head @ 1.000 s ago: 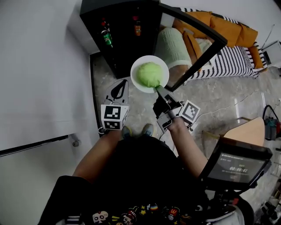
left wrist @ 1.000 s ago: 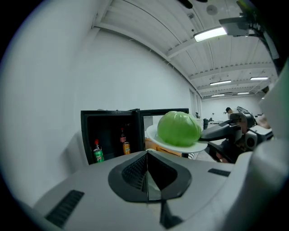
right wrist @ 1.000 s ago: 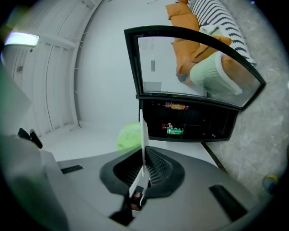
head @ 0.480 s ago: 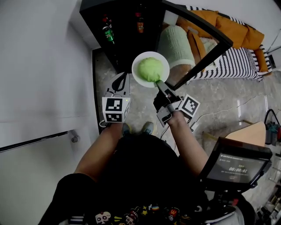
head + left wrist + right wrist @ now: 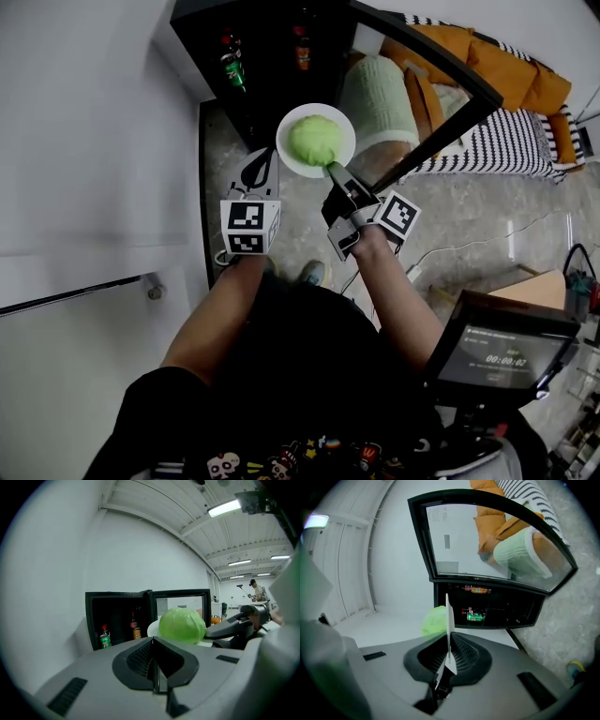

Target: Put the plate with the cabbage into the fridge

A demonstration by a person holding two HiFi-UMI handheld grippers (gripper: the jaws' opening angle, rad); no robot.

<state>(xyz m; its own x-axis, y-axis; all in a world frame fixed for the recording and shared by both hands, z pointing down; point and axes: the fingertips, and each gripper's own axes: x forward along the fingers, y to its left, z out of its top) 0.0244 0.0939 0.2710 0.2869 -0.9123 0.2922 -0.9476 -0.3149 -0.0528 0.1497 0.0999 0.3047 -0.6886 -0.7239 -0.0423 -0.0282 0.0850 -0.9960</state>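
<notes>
A white plate (image 5: 291,155) carries a round green cabbage (image 5: 314,139) and is held in the air just in front of the open black fridge (image 5: 267,56). My right gripper (image 5: 334,172) is shut on the plate's near rim; in the right gripper view the plate (image 5: 448,620) stands edge-on between the jaws with the cabbage (image 5: 435,619) behind it. My left gripper (image 5: 263,172) hangs left of the plate, jaws shut with nothing between them. From the left gripper view the cabbage (image 5: 182,626) shows right of the fridge (image 5: 117,616).
The fridge's glass door (image 5: 427,66) swings open to the right. Bottles and a green can (image 5: 232,71) stand on its shelves. A striped sofa (image 5: 506,131) with orange cushions and a pale green cushion (image 5: 377,98) lies behind the door. A white wall (image 5: 84,141) is at left.
The plate with the cabbage has moved up a little toward the fridge opening, held by the right gripper. The left gripper has kept its place beside it.
</notes>
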